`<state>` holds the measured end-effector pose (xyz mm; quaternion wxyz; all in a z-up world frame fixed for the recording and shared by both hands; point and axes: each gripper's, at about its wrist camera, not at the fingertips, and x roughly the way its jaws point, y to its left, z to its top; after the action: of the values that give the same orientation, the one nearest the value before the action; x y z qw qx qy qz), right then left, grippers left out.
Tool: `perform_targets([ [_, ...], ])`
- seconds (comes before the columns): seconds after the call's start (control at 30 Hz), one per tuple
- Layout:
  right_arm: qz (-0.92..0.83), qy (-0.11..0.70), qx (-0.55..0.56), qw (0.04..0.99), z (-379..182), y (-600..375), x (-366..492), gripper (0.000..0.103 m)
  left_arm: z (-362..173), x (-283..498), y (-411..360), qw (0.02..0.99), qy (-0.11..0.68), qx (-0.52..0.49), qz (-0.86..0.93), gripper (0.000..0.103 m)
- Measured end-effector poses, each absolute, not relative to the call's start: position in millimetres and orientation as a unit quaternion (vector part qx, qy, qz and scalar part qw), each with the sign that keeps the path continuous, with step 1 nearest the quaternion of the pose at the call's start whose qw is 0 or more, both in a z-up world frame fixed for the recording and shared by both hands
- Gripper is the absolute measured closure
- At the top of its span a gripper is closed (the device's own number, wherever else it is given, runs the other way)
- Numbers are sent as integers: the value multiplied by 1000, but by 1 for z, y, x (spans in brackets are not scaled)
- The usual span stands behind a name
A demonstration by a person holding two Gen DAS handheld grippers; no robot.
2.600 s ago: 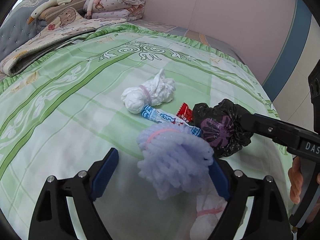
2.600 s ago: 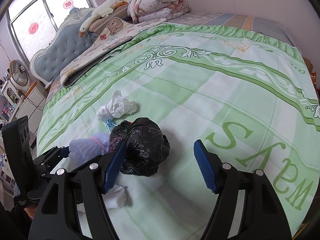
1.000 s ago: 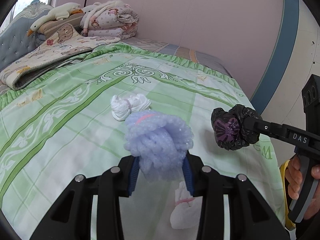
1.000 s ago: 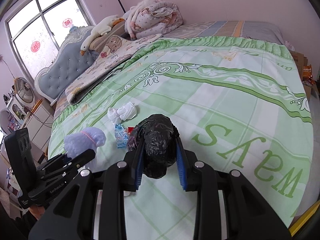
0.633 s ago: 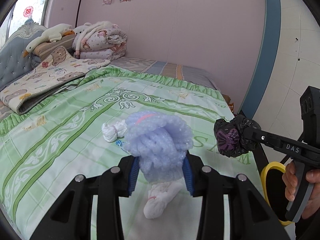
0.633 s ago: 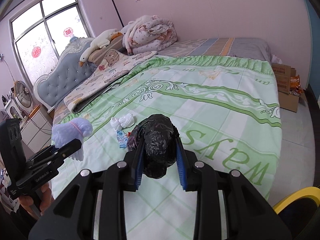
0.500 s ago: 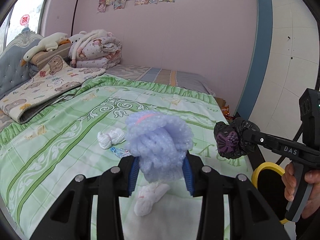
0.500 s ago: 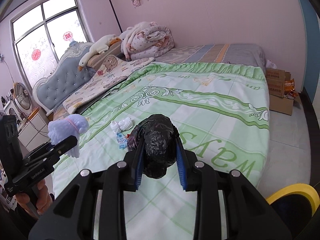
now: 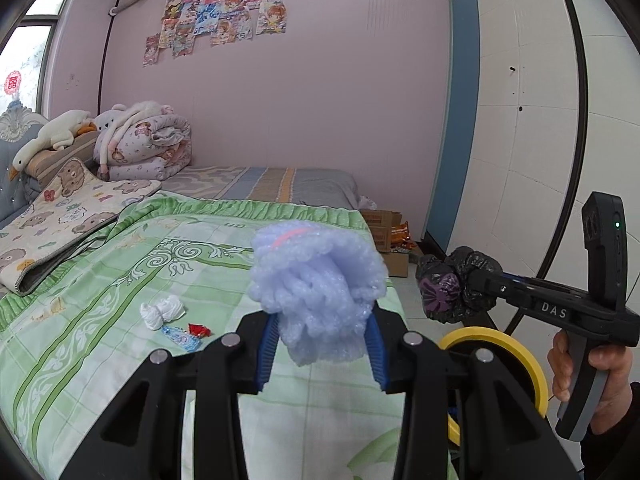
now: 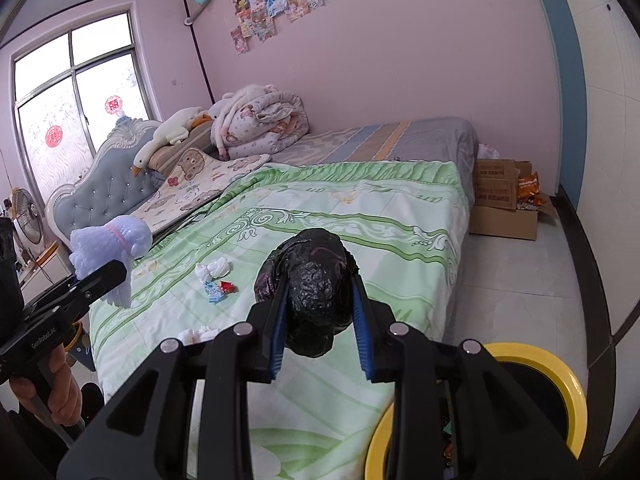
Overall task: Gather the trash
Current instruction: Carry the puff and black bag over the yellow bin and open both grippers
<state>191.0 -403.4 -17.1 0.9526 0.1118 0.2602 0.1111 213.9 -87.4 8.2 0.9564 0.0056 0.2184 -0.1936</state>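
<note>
My left gripper (image 9: 320,344) is shut on a lilac bubble-wrap bundle (image 9: 316,288) tied with a pink band, held in the air above the bed's foot end. My right gripper (image 10: 320,324) is shut on a crumpled black plastic bag (image 10: 312,280). The same bag (image 9: 452,288) shows at the right of the left wrist view, and the lilac bundle (image 10: 108,244) at the left of the right wrist view. A yellow-rimmed bin (image 10: 532,356) stands on the floor just below both grippers. On the green bedspread (image 9: 120,280) lie a white wad (image 9: 162,310), a blue wrapper (image 9: 180,334) and a red wrapper (image 9: 199,330).
Another white wad (image 10: 196,334) lies near the bed's front edge. Folded quilts (image 10: 260,120) and a plush goose (image 10: 168,132) sit by the headboard. Cardboard boxes (image 10: 504,200) with snack packets stand on the tiled floor beyond the bed. A wardrobe (image 9: 540,140) lines the right wall.
Both grippers have risen and pulled back from the bed with their loads. The bed now looks farther away and the yellow-rimmed bin has come into view beneath them.
</note>
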Motion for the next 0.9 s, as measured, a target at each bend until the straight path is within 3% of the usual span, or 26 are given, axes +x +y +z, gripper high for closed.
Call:
perform_targets([
  [0.9, -9, 267, 120, 956, -47, -519, 114, 74, -17, 209, -226, 921, 241, 60, -301, 67],
])
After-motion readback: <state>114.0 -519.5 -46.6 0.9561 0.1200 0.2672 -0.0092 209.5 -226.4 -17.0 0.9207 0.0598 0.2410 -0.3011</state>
